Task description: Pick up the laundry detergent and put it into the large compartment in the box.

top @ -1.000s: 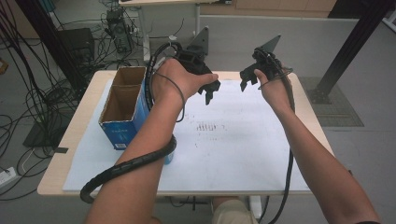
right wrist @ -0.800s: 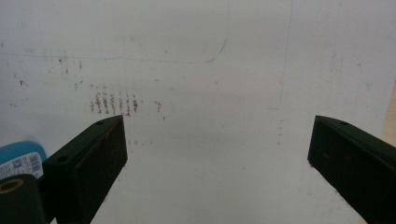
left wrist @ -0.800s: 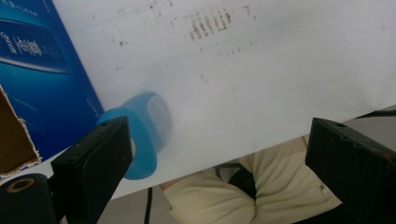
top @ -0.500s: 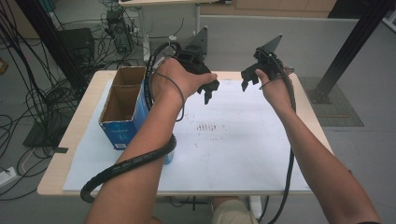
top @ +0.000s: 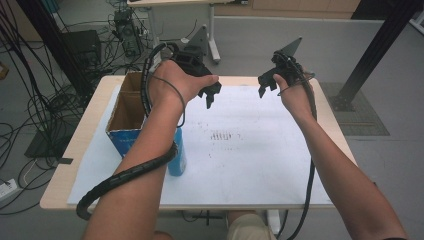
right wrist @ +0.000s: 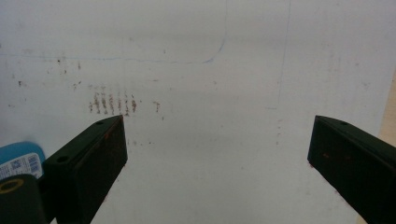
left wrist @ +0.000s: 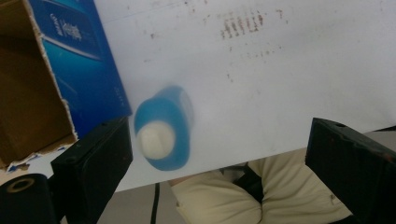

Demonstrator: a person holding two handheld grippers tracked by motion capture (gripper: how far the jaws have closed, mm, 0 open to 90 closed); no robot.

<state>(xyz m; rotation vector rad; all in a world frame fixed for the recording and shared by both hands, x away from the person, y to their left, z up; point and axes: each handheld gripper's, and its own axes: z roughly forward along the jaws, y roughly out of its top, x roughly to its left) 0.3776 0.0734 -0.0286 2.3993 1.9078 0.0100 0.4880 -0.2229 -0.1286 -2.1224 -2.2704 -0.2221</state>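
Beside the open cardboard box [top: 127, 107], the blue bottle [top: 178, 152] stands at seven o'clock on the white sheet [top: 250, 150]. Left gripper [top: 209, 95] and right gripper [top: 265, 84], both spread, hover at twelve; lower the left squarely over the cap

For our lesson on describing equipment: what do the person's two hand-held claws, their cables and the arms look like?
Both the left claw and the right claw are black, each ending in two flat, blocky black jaws. A dark three-cornered plate stands on top of each. A thick black ribbed cable coils around the left forearm; a smoother black cable trails beneath the right forearm. Both forearms are bare, with no sleeves.
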